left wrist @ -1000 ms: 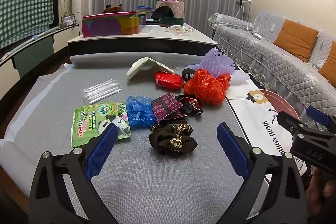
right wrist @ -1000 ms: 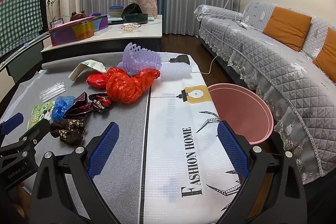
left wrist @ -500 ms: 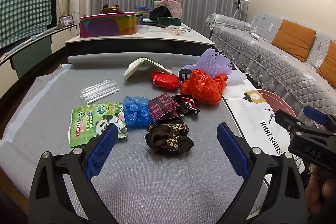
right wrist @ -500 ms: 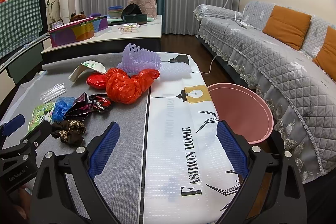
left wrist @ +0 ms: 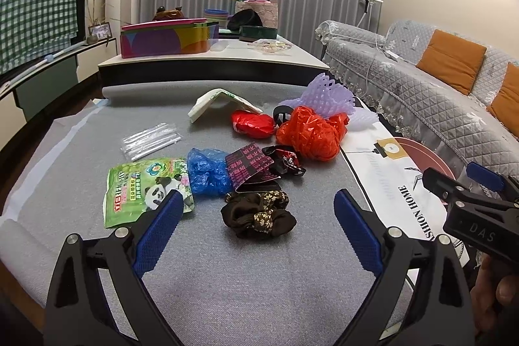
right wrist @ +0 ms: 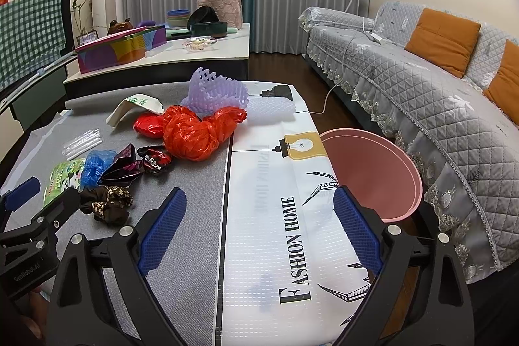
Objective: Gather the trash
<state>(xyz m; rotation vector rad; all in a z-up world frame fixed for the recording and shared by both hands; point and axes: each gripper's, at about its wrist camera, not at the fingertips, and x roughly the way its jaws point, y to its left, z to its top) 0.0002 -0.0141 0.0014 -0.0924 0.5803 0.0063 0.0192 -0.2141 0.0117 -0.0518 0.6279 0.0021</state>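
Observation:
Trash lies scattered on the grey table mat [left wrist: 259,281]: a dark brown crumpled wrapper [left wrist: 258,213] [right wrist: 105,205], a green panda packet [left wrist: 142,188], a blue plastic bag [left wrist: 206,171], a black-and-pink wrapper [left wrist: 248,166], a large orange-red bag [left wrist: 309,135] [right wrist: 194,133], a small red bag [left wrist: 252,124], a purple foam net [left wrist: 326,94] and clear straws [left wrist: 150,140]. A pink bin [right wrist: 369,174] stands beside the table's right edge. My left gripper [left wrist: 256,227] is open and empty just short of the brown wrapper. My right gripper [right wrist: 259,222] is open and empty above the white printed sheet [right wrist: 279,216].
A white folded card [left wrist: 217,101] lies at the back of the mat. A low cabinet [left wrist: 211,60] with a colourful box [left wrist: 165,38] stands behind the table. A grey quilted sofa [right wrist: 421,80] with orange cushions runs along the right.
The left gripper has drifted slightly back and right; the trash sits a little lower and further left in its view. The right gripper has barely moved. Both stay open.

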